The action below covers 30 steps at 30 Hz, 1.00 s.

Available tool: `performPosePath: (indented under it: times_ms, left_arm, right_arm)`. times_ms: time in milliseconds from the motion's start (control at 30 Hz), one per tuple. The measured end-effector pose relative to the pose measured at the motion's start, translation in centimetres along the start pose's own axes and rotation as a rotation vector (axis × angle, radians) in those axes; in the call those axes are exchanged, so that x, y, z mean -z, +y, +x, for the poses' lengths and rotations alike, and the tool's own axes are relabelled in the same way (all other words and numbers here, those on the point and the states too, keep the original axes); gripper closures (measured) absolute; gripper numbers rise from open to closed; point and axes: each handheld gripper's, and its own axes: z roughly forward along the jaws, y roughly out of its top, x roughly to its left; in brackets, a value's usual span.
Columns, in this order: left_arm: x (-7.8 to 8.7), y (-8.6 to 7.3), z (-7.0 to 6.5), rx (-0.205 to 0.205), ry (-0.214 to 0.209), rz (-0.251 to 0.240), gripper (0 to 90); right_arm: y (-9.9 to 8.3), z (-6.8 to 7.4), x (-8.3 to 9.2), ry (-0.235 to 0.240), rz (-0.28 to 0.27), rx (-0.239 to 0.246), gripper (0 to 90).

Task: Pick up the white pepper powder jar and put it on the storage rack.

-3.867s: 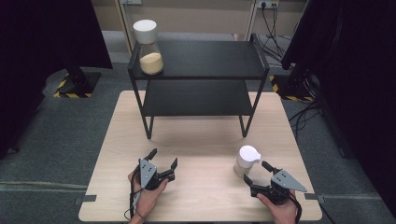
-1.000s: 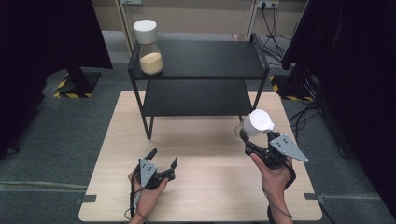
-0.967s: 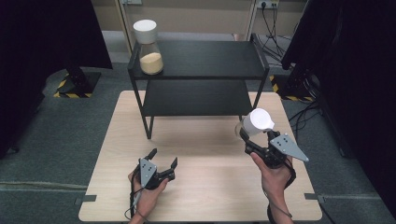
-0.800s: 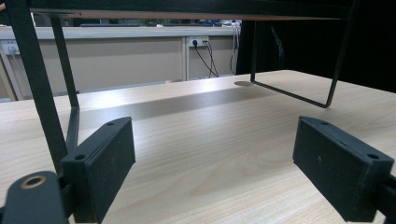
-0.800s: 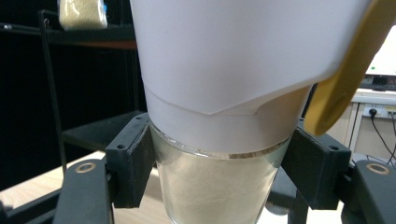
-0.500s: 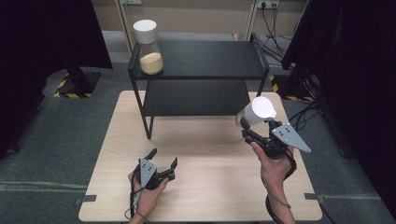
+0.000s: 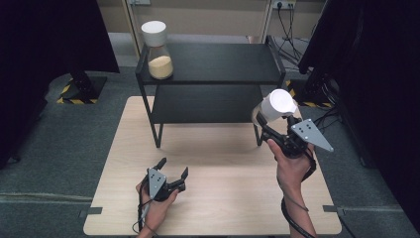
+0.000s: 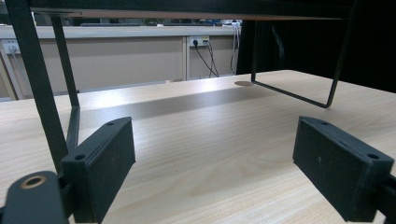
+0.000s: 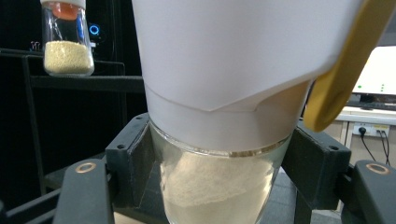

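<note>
High view: right gripper (image 7: 268,130) is clamped on a glass jar (image 7: 275,106) with a white lid, held in the air off the tabletop (image 7: 223,198), just in front of the right front leg of the black shelf rack (image 7: 213,64). Jar tilts, lid end toward the camera. Grey three-cornered plate (image 7: 311,135) sits on top of the gripper, and the hand (image 7: 292,166) comes in from the bottom right.

Right gripper view: both jaws press on the glass body of the jar (image 9: 219,186) just below the white lid (image 9: 233,56). Pale powder fills the lower glass part. A yellow tab (image 9: 345,65) hangs off the lid at upper right. Behind it, at upper left, a second jar (image 9: 65,46) with yellowish grain stands on the rack's top shelf.

High view again: that second jar (image 7: 157,52) stands upright at the left end of the top shelf, white lid on, well apart from the held jar. Lower shelf (image 7: 208,104) is bare as far as I can see.

Left gripper (image 7: 172,174) rests low at the near left part of the tabletop, in the person's left hand (image 7: 157,208), jaws spread wide with nothing between them.

Left gripper view: both black pads (image 8: 107,163) stand far apart, bare wood (image 8: 210,154) between them, rack legs (image 8: 42,84) ahead.
</note>
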Motion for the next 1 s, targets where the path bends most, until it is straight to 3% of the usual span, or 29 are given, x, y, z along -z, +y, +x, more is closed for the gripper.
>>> performPosePath:
  times_ms: [1000]
  left_arm:
    - [0.0,0.1,0.0,0.001,0.001,0.003,12.4]
  right_arm:
    - [4.3,0.1,-2.8,-0.014,-0.071,-0.004,30.9]
